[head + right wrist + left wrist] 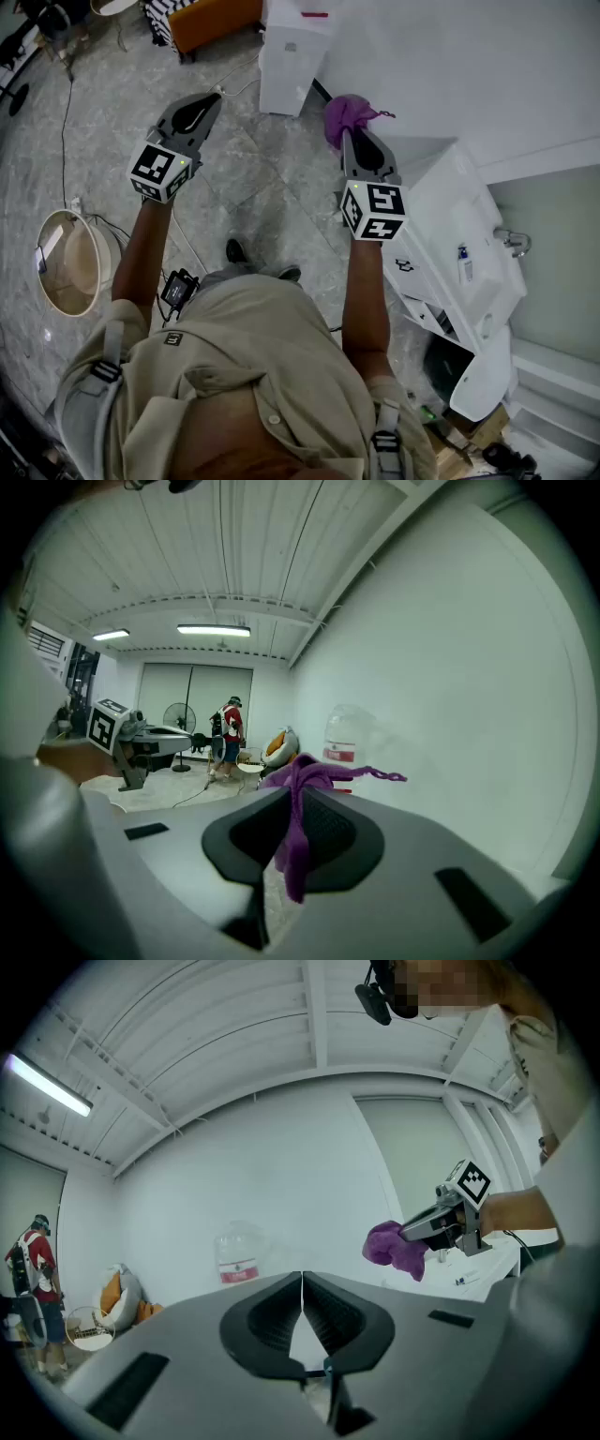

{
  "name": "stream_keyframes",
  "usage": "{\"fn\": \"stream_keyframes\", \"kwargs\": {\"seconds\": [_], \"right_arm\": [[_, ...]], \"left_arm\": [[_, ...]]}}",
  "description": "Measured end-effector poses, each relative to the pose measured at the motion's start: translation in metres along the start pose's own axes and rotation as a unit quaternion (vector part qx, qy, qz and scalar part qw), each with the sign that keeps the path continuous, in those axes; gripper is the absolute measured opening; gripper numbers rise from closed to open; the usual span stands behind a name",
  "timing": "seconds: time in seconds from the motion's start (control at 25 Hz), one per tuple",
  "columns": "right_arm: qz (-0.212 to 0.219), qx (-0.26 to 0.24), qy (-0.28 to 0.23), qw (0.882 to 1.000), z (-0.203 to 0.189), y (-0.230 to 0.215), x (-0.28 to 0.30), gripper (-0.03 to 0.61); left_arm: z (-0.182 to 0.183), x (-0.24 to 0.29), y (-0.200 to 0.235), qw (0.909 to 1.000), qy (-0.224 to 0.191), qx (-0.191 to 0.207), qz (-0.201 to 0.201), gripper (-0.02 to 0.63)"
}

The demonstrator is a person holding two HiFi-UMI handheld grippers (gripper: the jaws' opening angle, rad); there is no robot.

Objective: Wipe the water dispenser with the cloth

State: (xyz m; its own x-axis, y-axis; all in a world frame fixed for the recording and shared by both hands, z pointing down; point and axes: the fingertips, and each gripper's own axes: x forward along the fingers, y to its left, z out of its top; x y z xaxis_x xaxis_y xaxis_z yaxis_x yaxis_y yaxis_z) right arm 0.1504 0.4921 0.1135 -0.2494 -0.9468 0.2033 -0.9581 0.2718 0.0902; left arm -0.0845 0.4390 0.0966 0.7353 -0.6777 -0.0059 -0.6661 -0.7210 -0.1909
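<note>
While the person is standing on the marbled floor, the head view is showing the left gripper (pixel 202 105) at ten o'clock, its jaws pressed together on nothing. The right gripper (pixel 350 141), just right of centre, is clenching a purple cloth (pixel 348 112) that is bunching out past its tips. The white water dispenser (pixel 286 66) is standing at twelve o'clock against the wall, apart from the cloth. A white sink counter (pixel 450 216) is running along at three o'clock, and a round tub (pixel 70 262) is sitting at nine o'clock.

The left gripper view is showing its jaws meeting tip to tip, empty. A clear bottle (pixel 239 1258) is standing at eleven o'clock of them; its red label is bearing print too blurred to read. The cloth is hanging from the other gripper at two o'clock.

The right gripper view is showing the cloth pinched between its pads, trailing down. The bottle's red label is showing at one o'clock, unreadable.
</note>
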Motion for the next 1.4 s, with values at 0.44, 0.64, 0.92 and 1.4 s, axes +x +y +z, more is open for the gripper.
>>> {"fn": "stream_keyframes", "kwargs": {"seconds": [0.44,0.64,0.92,1.4], "right_arm": [[-0.01,0.001,0.007,1.0,0.002,0.028,0.042,0.052],[-0.007,-0.005,0.009,1.0,0.006,0.043,0.063,0.052],[0.005,0.02,0.006,1.0,0.006,0.027,0.102,0.055],[0.058,0.037,0.008,0.998,0.006,-0.033,0.209,0.055]], "left_arm": [[-0.019,-0.01,0.051,0.9999,-0.005,-0.011,-0.001,0.021],[-0.028,-0.009,0.072,0.9998,-0.007,-0.016,-0.001,0.021],[-0.043,0.01,0.092,0.9998,0.001,-0.019,0.006,0.021],[-0.056,0.07,0.132,0.9967,0.042,-0.02,0.066,0.021]]}}
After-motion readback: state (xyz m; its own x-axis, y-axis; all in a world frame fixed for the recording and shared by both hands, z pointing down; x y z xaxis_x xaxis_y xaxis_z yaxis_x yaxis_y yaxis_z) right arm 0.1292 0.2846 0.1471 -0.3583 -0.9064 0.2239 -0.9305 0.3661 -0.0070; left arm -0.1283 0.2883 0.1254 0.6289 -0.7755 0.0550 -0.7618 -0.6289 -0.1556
